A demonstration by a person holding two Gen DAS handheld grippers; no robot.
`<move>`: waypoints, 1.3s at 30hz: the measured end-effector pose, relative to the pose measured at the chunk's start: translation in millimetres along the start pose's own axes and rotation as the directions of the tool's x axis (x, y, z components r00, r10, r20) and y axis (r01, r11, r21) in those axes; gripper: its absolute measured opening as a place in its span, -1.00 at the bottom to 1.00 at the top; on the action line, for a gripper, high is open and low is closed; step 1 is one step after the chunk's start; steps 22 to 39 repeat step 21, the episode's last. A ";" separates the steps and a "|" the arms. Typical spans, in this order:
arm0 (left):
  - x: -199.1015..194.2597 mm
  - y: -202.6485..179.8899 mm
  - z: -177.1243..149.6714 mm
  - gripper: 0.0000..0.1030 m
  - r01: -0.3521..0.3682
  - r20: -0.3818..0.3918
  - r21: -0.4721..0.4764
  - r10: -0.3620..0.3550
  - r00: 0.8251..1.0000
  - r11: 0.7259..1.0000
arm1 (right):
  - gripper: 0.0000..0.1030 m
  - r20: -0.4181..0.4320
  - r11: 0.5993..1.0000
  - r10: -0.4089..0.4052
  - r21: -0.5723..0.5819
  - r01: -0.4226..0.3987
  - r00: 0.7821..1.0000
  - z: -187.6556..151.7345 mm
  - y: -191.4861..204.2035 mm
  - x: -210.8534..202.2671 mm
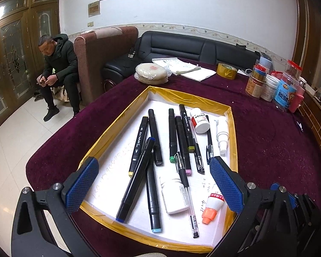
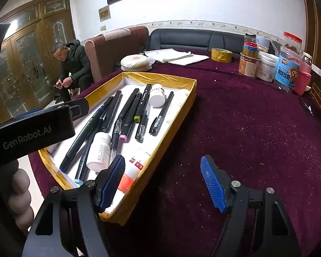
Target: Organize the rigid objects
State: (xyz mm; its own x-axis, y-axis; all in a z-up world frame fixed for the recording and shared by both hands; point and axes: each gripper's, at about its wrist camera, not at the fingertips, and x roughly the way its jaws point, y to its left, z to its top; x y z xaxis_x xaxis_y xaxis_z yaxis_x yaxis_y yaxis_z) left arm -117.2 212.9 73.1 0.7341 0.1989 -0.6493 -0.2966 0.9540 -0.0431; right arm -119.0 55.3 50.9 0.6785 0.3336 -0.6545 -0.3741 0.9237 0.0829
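Markers [image 1: 173, 136], pens and pill bottles [image 1: 173, 194] already lie in the yellow-rimmed tray [image 1: 190, 98] on the bench, while both grippers' jaws hang open, empty.

You are looking at a shallow tray [image 1: 232, 128] with a matt white floor and a rim wrapped in glossy, wrinkled yellow tape, sitting on a plush maroon tablecloth [image 2: 256, 128] flecked with pale crumbs. Smooth black plastic markers [image 1: 155, 137] are lying beside a glossy white plastic bottle [image 1: 173, 194]. Your grippers are showing matt black frames, bright metal screws and rough, cross-hatched blue pads [image 1: 226, 184].
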 end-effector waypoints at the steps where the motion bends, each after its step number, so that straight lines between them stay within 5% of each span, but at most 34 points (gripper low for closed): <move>1: -0.3 -0.9 -0.5 1.00 -0.002 0.000 0.002 0.002 1.000 1.000 | 0.33 0.002 1.000 0.000 0.002 0.000 1.000 -0.1 -0.7 -0.6; 21: -38.5 -68.8 7.1 1.00 0.034 0.025 0.122 -0.038 0.999 0.992 | 0.35 0.064 0.993 -0.082 0.092 0.076 0.995 1.0 -73.1 -42.5; 39: -38.5 -68.8 7.1 1.00 0.034 0.025 0.122 -0.038 0.999 0.992 | 0.35 0.064 0.993 -0.082 0.092 0.076 0.995 1.0 -73.1 -42.5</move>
